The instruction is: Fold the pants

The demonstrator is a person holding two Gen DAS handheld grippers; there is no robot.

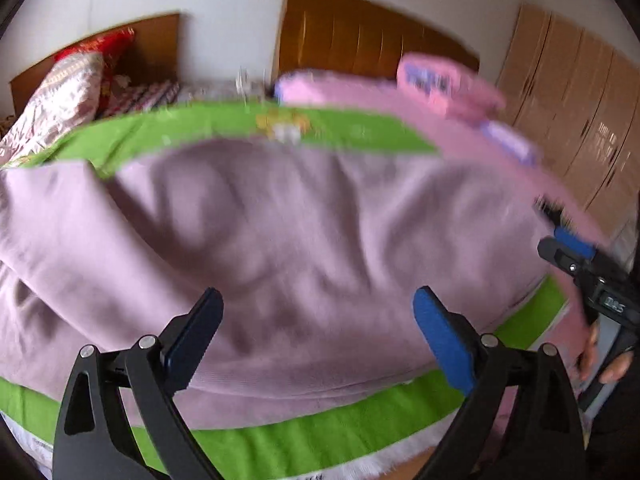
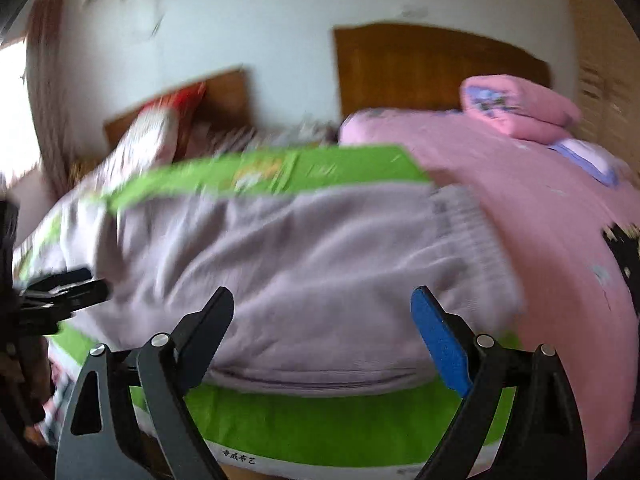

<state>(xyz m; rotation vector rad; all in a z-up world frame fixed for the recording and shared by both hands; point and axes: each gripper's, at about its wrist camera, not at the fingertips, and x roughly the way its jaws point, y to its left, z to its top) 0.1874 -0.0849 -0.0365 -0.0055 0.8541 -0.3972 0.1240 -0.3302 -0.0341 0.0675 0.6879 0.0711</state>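
Observation:
Lilac sweatpants (image 1: 280,240) lie spread across a green mat (image 1: 320,436) on the bed. In the right wrist view the pants (image 2: 300,264) show their ribbed waistband (image 2: 468,236) at the right end. My left gripper (image 1: 318,332) is open and empty, just above the pants' near edge. My right gripper (image 2: 322,332) is open and empty, over the near edge close to the waistband. The right gripper also shows at the right edge of the left wrist view (image 1: 576,252). The left gripper shows at the left edge of the right wrist view (image 2: 64,288). Both views are blurred.
A pink bedspread (image 2: 540,208) with a folded pink quilt (image 2: 520,108) lies right of the mat. Wooden headboard (image 1: 360,36) and wardrobe (image 1: 580,100) stand behind. A second bed with patterned pillows (image 1: 64,92) is at the far left.

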